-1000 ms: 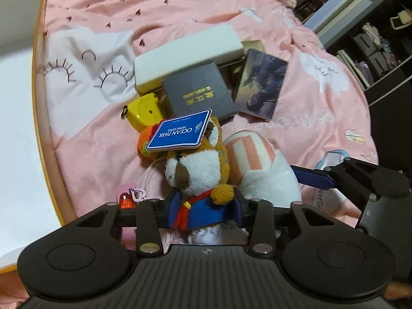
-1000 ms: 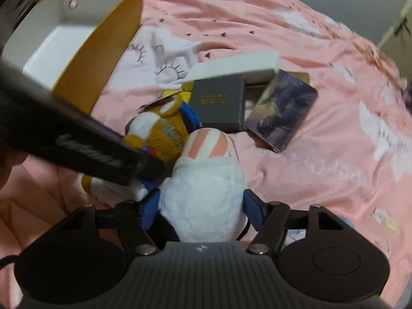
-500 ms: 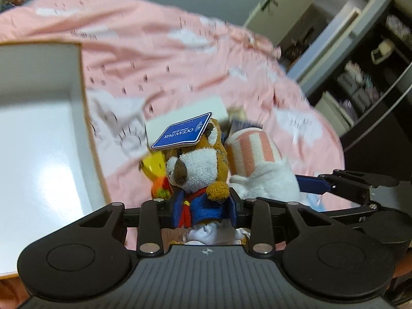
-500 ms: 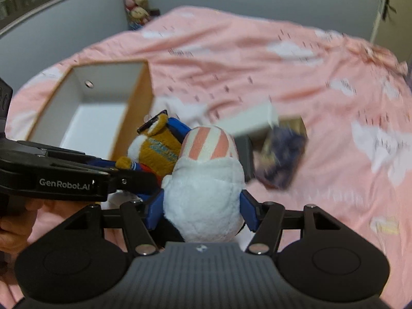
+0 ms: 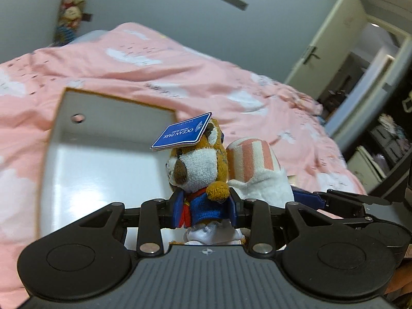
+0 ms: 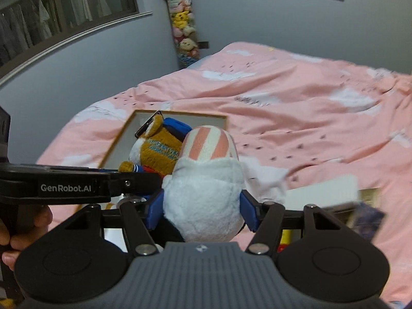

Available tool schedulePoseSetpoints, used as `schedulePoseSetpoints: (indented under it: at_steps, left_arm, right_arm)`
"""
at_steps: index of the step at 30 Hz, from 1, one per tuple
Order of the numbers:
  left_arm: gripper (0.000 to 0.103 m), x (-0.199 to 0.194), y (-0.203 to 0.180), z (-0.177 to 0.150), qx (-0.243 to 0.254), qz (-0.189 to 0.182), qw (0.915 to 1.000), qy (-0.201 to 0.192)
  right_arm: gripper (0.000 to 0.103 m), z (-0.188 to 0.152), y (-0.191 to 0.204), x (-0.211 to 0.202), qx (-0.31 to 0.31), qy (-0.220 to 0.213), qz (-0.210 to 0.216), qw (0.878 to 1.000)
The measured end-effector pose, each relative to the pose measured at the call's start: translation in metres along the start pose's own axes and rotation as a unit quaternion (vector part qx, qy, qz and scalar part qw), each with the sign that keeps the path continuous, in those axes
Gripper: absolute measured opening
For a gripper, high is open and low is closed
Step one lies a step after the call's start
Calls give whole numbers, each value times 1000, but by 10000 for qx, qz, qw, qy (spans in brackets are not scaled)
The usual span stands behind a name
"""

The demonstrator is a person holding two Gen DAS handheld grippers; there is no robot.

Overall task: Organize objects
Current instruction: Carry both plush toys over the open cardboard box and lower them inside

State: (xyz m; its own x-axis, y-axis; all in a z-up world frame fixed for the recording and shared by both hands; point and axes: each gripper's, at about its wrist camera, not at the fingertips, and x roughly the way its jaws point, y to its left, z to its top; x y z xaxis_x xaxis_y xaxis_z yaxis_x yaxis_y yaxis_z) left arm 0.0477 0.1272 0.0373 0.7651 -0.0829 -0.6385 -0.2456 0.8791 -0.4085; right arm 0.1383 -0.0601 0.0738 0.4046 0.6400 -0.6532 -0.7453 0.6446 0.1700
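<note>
Left gripper clamped on the orange plush, right gripper clamped on the striped white plush — side by side, above the pink bedspread, white box beneath the orange one.

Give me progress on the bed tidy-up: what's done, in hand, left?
Done: nothing lies in the white box yet. In hand: left gripper clamps the orange plush, right gripper the white striped plush, both beside the box. Left: white case and dark card on the bedspread.
</note>
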Motion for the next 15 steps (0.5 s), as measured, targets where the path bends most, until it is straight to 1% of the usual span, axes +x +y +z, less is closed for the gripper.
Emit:
schedulePoseSetpoints:
  at_steps: [5,8,10,12,15]
  left_arm:
    - [39,19,26,-6,-145,326,9986,393]
    - [39,38,33,-11,-178,367,9966,719]
    - [39,46,34,-16,-240,350,9952,878]
    - [39,47,38,-21,-309,333,9947,927]
    - [39,44,45,-18,-352,327,9948,894]
  right_arm:
    - [63,-8,0,45,395,449,341,9976]
    - [63,-12,3,54,323,409,266,9983]
    - [63,-10,3,56,333,407,323,9981]
    - [63,-7,3,57,356,419,335,9979]
    - [63,-4,4,60,386,424,407,9975]
